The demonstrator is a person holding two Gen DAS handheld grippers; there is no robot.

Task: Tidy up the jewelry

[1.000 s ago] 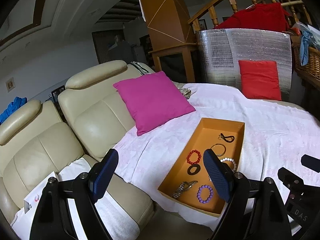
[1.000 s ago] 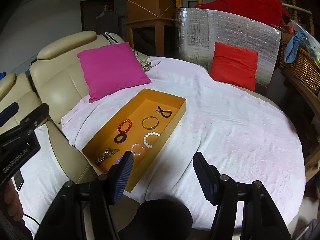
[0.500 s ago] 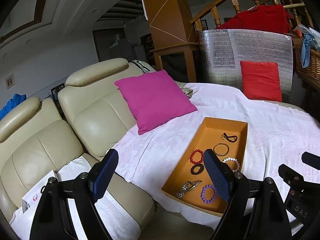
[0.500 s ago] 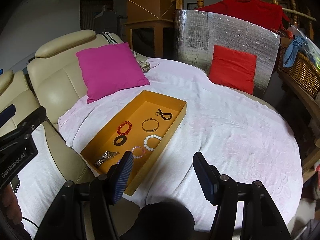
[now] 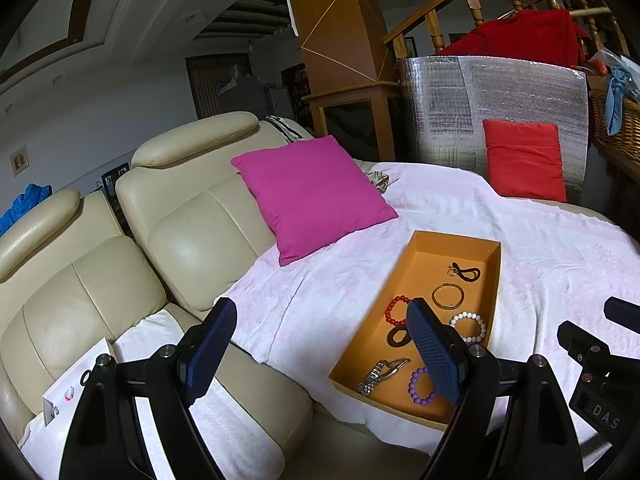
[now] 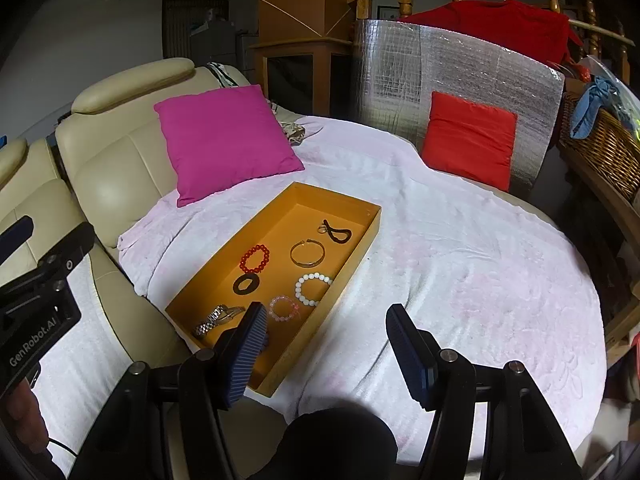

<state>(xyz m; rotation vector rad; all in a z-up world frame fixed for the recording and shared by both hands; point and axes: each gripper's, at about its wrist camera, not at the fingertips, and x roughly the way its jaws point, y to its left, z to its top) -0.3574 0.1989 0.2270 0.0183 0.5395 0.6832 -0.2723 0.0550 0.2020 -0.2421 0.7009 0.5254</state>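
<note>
An orange tray [image 6: 360, 236] lies on a round table under a white cloth [image 6: 460, 260]; it also shows in the left wrist view [image 5: 496, 276]. In it lie a red bead bracelet [image 6: 255, 258], a gold bangle [image 6: 307, 252], a white bead bracelet [image 6: 312, 289], a pink bead bracelet [image 6: 283, 308], a black ring [image 6: 245, 284], a black loop [image 6: 338, 233], a metal watch [image 6: 216, 319] and a purple bracelet [image 5: 421, 386]. My left gripper [image 5: 320, 348] is open and empty, held before the tray. My right gripper [image 6: 326, 354] is open and empty over the tray's near right corner.
A magenta cushion [image 6: 224, 140] leans on a cream leather sofa [image 6: 108, 168] left of the table. A red cushion [image 6: 470, 140] rests against a silver foil panel [image 6: 460, 76] at the back. A wicker basket [image 6: 600, 148] stands at the right. A white card [image 5: 72, 388] lies on the sofa seat.
Both grippers have drawn back and risen slightly, so the tray and table look a little farther away. Both stay open. The jewelry has not moved.
</note>
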